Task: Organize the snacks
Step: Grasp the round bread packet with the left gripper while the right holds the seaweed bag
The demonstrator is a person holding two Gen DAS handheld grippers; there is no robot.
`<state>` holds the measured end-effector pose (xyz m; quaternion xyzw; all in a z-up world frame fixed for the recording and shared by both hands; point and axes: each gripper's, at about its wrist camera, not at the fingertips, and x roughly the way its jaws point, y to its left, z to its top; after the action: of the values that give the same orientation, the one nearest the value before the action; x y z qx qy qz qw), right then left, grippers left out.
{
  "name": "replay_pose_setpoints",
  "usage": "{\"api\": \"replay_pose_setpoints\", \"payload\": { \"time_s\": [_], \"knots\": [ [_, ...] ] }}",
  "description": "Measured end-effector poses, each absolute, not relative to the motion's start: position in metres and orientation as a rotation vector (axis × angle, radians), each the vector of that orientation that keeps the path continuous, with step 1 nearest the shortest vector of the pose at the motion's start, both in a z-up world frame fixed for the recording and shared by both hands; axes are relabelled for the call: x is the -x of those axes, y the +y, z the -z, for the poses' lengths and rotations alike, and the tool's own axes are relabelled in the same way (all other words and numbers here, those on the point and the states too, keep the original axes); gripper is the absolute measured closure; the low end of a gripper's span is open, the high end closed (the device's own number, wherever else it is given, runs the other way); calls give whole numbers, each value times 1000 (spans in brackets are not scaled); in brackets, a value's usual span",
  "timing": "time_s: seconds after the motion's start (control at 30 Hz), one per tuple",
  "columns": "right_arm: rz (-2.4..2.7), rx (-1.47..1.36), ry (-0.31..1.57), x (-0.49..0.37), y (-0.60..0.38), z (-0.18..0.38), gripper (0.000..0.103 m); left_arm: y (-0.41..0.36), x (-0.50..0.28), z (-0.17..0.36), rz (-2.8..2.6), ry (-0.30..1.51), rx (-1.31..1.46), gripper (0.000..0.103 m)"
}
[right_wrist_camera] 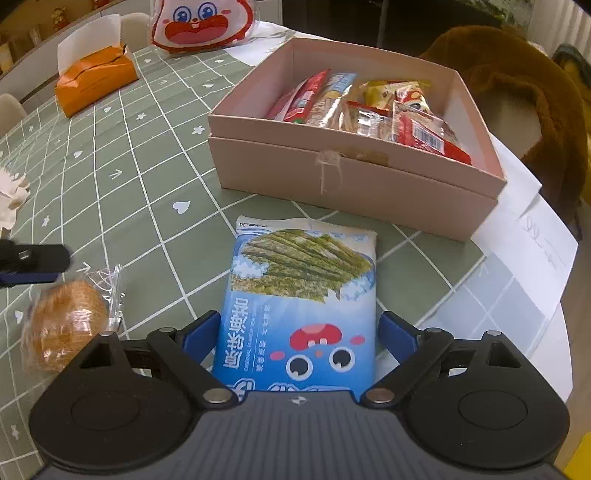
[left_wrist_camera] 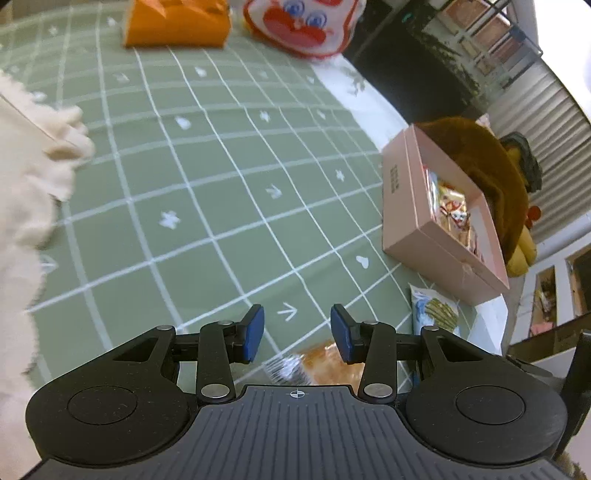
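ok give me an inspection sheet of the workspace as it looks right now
Surface: round table under a green grid tablecloth, white border at the edge.
Job's things: pink box, open, holding several wrapped snacks; blue seaweed snack bag flat on the cloth in front of the box; wrapped bun lying to its left.
Clutter: orange tissue box, cartoon-face bag, white paper sheets beside the box, fluffy white fabric.
Grippers: right gripper open, jaws astride the seaweed bag, pads not pressing; left gripper open, nothing between its jaws, above the bun.
Cables: nothing seen.
Surroundings: brown plush chair behind the box, window blinds.
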<state>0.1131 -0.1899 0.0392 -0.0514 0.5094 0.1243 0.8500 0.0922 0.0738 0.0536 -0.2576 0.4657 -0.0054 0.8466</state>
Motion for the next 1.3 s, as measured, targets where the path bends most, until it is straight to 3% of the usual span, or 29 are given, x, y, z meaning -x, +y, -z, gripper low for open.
{"api": "replay_pose_setpoints", "payload": {
  "time_s": [0.37,0.53,0.7,0.87,1.03,1.3],
  "knots": [
    [-514,157,1133,-76,-163,-59,11,51,-75,-50,85,1026,525,57],
    [-371,169,1108,-86,-154,-52,11,38,-62,-62,121,994,478,58],
    [-245,94,1080,-91,-181,-54,11,11,-49,-85,114,880,198,58],
    [-162,16,1065,-91,-212,-57,11,-26,-55,-69,178,926,14,57],
    [-122,-15,1079,-87,-235,-51,11,-49,-55,-53,211,936,-87,48],
    [-94,-30,1118,-89,-241,-41,11,-41,-68,-43,210,978,10,35]
  ]
}}
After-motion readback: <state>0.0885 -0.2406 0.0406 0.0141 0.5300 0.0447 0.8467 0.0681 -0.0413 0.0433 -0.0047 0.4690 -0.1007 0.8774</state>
